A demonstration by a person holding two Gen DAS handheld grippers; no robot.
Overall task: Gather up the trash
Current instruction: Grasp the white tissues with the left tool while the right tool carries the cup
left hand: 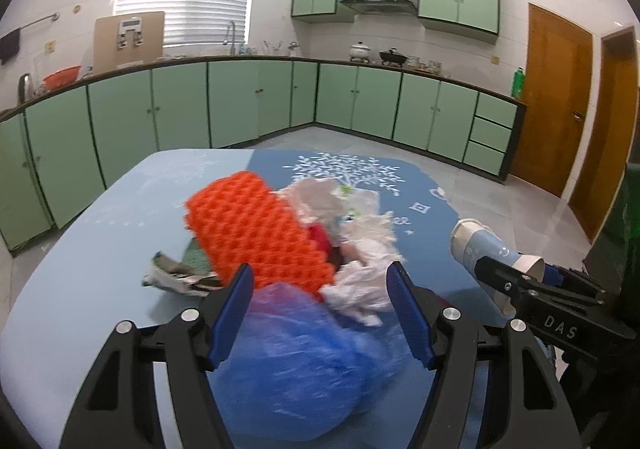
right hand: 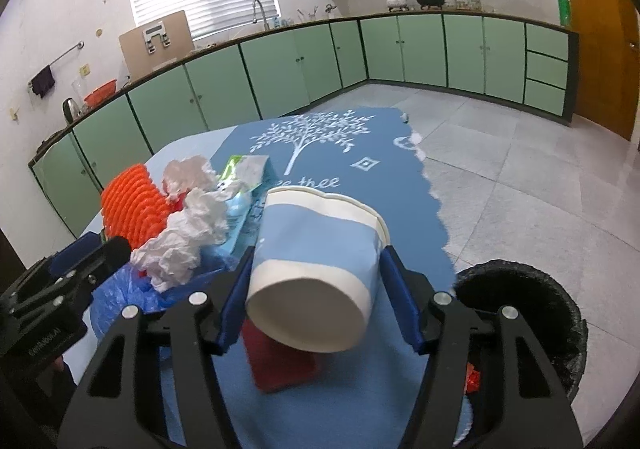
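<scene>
My right gripper (right hand: 316, 269) is shut on a blue and white paper cup (right hand: 320, 269), held tilted above the table; both also show in the left wrist view (left hand: 492, 249). My left gripper (left hand: 320, 289) is open, its jaws on either side of a crumpled blue plastic bag (left hand: 304, 361). Ahead of it lies a pile: orange foam net (left hand: 256, 233), white crumpled tissue (left hand: 364, 273), a printed wrapper (left hand: 172, 277). A red block (right hand: 280, 361) lies under the cup.
A black-lined trash bin (right hand: 532, 313) stands on the floor right of the table (right hand: 360, 409). The blue tablecloth with a white tree print (right hand: 320, 137) covers the table. Green kitchen cabinets (left hand: 240, 101) line the far walls.
</scene>
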